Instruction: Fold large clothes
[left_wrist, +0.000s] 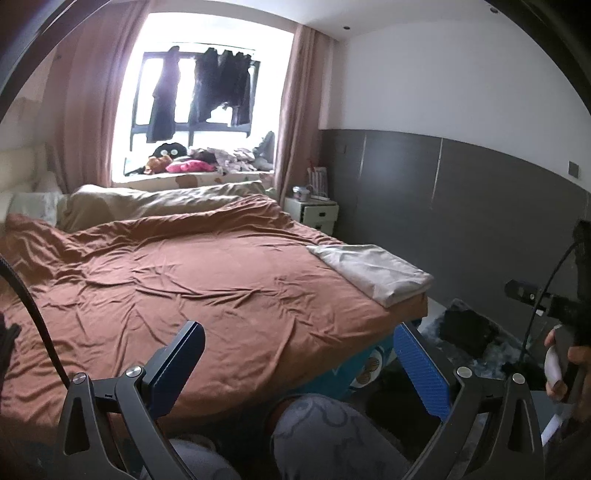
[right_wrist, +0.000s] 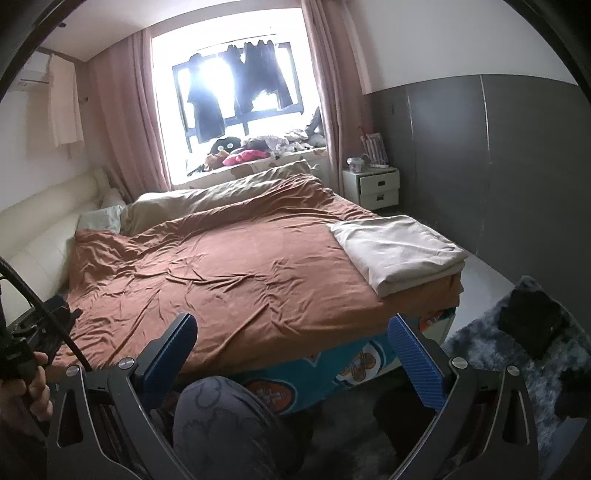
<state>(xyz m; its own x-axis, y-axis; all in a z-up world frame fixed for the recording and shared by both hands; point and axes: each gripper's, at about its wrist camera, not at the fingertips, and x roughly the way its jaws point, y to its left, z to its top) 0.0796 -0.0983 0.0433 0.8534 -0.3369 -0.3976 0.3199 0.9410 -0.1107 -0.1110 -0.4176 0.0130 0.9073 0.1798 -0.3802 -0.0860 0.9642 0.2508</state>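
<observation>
I hold my left hand-held gripper and right hand-held gripper spread wide and empty above my knees, well short of the bed. The folded beige cloth lies at the bed's far right corner. Reaching over, I judge a careless pinch could snag the brown sheet or nudge the stack off the edge.

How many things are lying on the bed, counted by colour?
Brown: 1, the duvet spread over the bed
Beige: 1, the second duvet bunched along the window side
Cream: 1, the folded cloth on the near right corner
White: 1, the pillow by the headboard
Total: 4
</observation>
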